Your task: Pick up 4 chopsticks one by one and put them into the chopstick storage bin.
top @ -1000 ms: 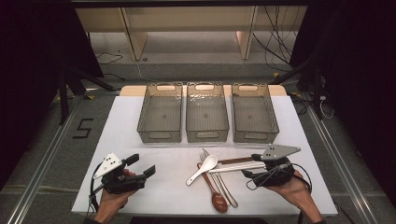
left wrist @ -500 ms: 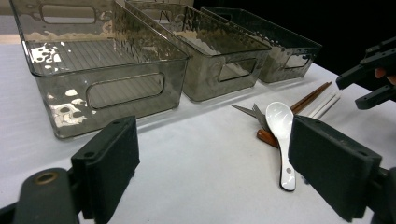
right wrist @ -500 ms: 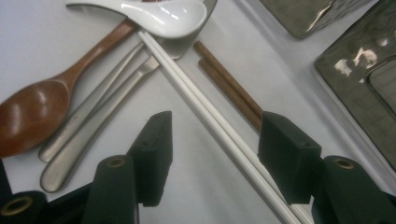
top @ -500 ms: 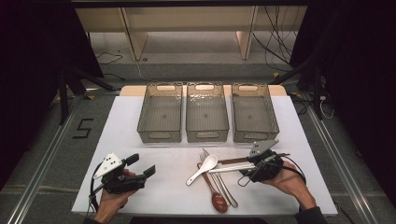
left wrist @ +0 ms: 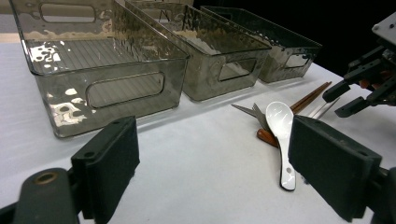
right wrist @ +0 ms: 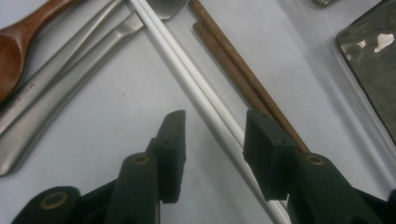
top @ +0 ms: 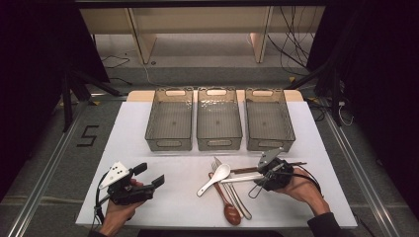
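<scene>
A heap of cutlery lies on the white table [top: 168, 197]: a white spoon [top: 213, 178], a wooden spoon [top: 228, 207], metal pieces [top: 238, 195], white chopsticks [top: 243, 179] and brown chopsticks [top: 249, 170]. My right gripper [top: 263, 176] is tipped down at the heap's right end. In the right gripper view it stands open [right wrist: 215, 116] with the white chopsticks [right wrist: 187, 74] running between the jaws and the brown chopsticks [right wrist: 229, 65] just past the right jaw. My left gripper [top: 149, 174] rests open at the front left, holding nothing [left wrist: 215, 140], and looks toward the white spoon [left wrist: 281, 126].
Three grey see-through bins stand in a row behind the cutlery: left [top: 169, 118], middle [top: 219, 118], right [top: 269, 118]. All three look empty. Bare table lies between my two grippers. The table's front edge is close to both hands.
My right gripper has moved left and forward and tipped down over the chopsticks' right ends. The left gripper has stayed in place.
</scene>
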`<state>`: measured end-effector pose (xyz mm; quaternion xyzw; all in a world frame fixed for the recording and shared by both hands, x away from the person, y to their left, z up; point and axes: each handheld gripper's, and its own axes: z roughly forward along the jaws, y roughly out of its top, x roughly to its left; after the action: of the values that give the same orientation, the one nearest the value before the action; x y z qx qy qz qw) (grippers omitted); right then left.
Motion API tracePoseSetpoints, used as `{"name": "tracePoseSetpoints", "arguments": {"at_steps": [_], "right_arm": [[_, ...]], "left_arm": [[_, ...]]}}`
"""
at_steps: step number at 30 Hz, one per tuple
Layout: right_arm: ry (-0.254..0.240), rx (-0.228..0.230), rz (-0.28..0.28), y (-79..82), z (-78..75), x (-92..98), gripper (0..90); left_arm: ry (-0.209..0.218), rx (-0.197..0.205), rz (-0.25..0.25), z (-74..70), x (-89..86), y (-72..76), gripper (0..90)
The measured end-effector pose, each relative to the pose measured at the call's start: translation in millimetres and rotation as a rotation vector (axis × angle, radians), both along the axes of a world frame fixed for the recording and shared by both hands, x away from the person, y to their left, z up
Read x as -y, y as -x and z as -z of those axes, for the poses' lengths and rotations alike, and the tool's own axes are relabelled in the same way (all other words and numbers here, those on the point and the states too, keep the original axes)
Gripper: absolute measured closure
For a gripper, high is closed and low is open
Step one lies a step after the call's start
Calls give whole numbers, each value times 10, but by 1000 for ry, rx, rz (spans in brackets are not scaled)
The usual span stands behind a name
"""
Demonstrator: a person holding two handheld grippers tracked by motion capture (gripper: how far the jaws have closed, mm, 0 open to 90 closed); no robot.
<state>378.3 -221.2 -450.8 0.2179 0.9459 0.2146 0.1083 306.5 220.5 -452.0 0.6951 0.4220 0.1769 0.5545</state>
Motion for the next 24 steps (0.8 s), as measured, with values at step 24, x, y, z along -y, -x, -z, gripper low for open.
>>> {"name": "tracePoseSetpoints", "arguments": {"at_steps": [24], "right_arm": [[215,-28,-150,37,58,-80,720]], "left_arm": [[4,-2,-8,1,-3,1,159]]}}
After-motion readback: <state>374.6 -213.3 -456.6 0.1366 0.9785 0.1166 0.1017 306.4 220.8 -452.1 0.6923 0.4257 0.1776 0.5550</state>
